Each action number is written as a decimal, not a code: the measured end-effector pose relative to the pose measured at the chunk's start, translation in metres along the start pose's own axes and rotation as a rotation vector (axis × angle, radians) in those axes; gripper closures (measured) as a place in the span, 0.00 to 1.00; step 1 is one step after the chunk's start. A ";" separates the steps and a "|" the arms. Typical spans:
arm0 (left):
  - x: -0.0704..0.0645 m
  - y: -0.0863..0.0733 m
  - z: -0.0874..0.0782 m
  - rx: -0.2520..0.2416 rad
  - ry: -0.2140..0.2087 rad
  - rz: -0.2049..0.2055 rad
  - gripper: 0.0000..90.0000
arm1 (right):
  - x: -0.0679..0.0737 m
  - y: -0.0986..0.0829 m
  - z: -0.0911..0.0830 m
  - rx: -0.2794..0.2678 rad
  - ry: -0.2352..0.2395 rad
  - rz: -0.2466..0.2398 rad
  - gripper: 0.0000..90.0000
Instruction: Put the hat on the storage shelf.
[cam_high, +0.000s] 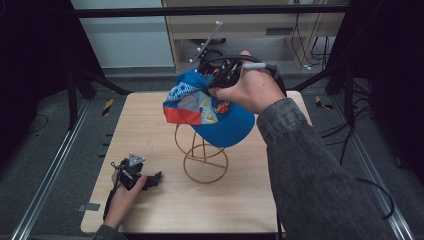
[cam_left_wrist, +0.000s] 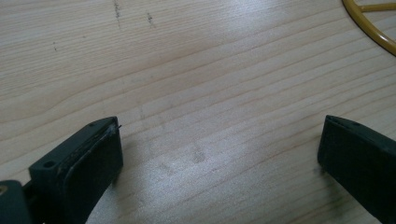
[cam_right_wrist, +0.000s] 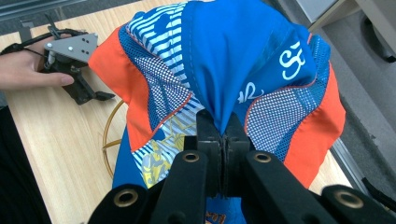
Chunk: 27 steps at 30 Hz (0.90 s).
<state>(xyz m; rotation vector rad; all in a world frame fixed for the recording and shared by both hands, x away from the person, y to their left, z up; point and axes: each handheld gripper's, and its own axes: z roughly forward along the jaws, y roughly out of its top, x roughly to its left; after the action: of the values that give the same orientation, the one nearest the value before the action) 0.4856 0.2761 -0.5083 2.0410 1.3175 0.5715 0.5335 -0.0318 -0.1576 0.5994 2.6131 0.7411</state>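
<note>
While our left gripper (cam_high: 156, 178) rests low on the wooden table (cam_high: 150, 125) near its front left corner, jaws spread wide and empty, our right gripper (cam_right_wrist: 223, 135) has its jaws pinched tight on a fold of the blue, orange and striped cap (cam_high: 210, 112). The cap hangs over the top of the gold wire stand (cam_high: 205, 157) at mid-table; whether it touches the stand we cannot tell.

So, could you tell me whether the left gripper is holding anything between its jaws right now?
No, the left gripper stands open, with bare wooden table between its jaws.
</note>
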 end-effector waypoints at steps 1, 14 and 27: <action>0.000 0.000 0.000 0.000 0.000 0.000 0.00 | 0.000 0.000 0.001 0.003 0.002 -0.001 0.99; 0.000 0.000 0.000 0.000 0.000 0.000 0.00 | 0.014 0.009 0.028 0.043 0.044 -0.030 0.99; 0.000 0.000 0.000 0.000 0.001 0.004 0.00 | 0.022 0.006 0.054 0.092 0.070 -0.050 0.98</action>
<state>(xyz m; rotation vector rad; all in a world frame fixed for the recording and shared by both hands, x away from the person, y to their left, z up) 0.4857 0.2763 -0.5083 2.0437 1.3145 0.5749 0.5401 0.0053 -0.2022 0.5409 2.7287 0.6403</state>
